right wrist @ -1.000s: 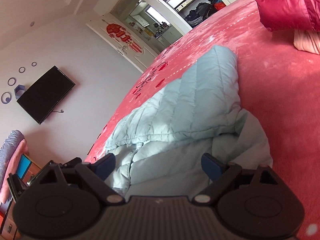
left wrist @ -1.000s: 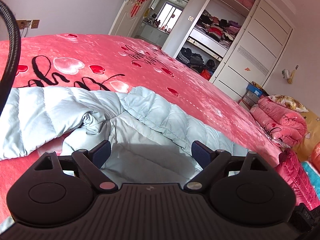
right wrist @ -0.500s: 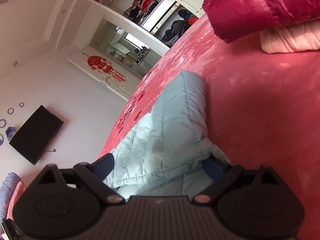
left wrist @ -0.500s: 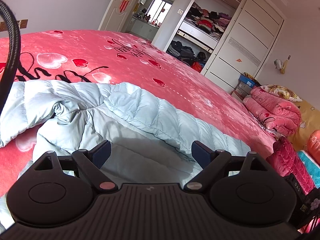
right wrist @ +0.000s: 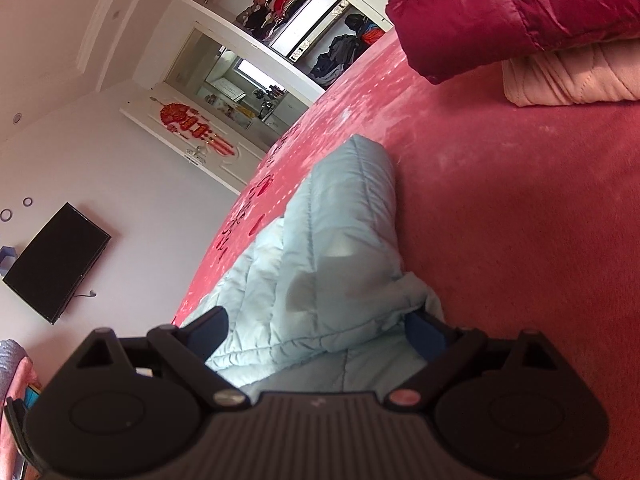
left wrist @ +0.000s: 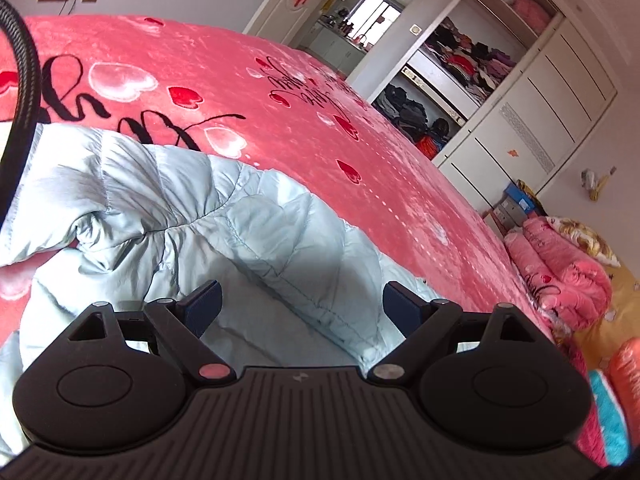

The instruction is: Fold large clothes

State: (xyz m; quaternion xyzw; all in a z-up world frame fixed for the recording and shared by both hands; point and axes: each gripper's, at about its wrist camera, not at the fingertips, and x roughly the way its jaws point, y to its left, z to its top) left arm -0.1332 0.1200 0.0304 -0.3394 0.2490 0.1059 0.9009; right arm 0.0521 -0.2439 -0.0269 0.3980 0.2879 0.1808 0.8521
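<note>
A pale blue jacket lies on the pink bedspread. The left gripper hangs over it, jaws wide apart, holding nothing. The right gripper is also spread wide, a fold of jacket between its fingers.

Left tool: matte black body, ribbed centre plate with small logo, two round disc housings, dark blue finger pads, pink and silver pivot screws. Black ribbed cable at left edge. Right tool: same black build, blue pads, silver and pink screws.
</note>
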